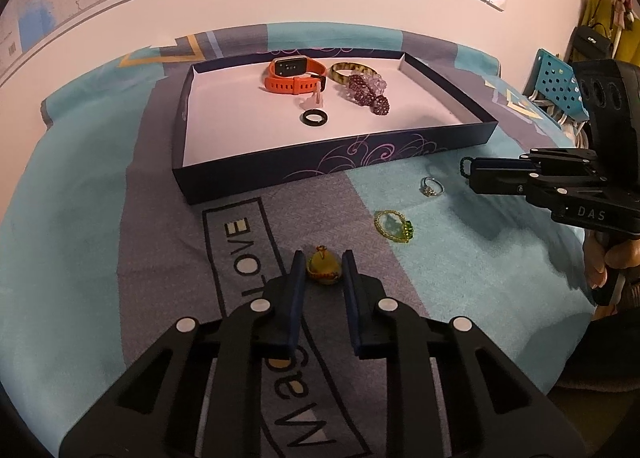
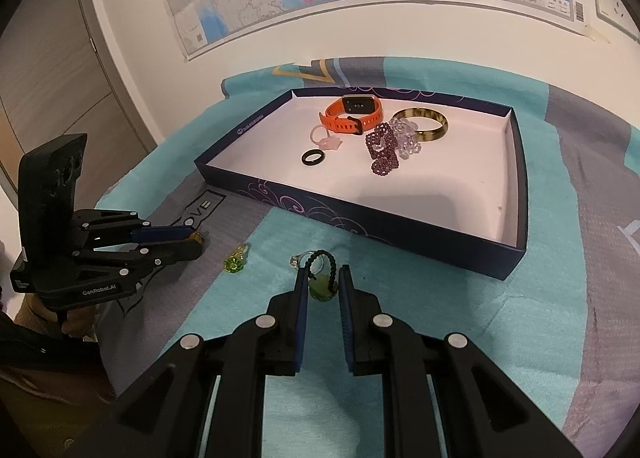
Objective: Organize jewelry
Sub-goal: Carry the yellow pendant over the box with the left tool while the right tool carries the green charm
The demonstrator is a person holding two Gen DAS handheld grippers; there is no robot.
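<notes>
Bed (image 1: 80, 217) w/ teal & grey cover, "LOVE" printed on it. Dark blue box (image 1: 328, 167) flat on top. Near box front, on cover: small silver ring (image 1: 431, 186), green bead ring (image 1: 394, 225), yellow bead ring (image 1: 324, 268).

Your left gripper (image 1: 323, 264) points forward and steeply down, its two blue-padded fingers (image 1: 295, 290) drawn in close on either side of a small yellow piece (image 1: 324, 268), the pads at its flanks. Your left hand (image 2: 76, 318) wraps the handle from below. Your right gripper (image 2: 322, 278) tilts down at much the same angle, its jaws nearly together and pinching a dark beaded loop with a green pendant (image 2: 320, 284). Your right hand (image 1: 612, 262) grips its handle low, fingers curled around it.
</notes>
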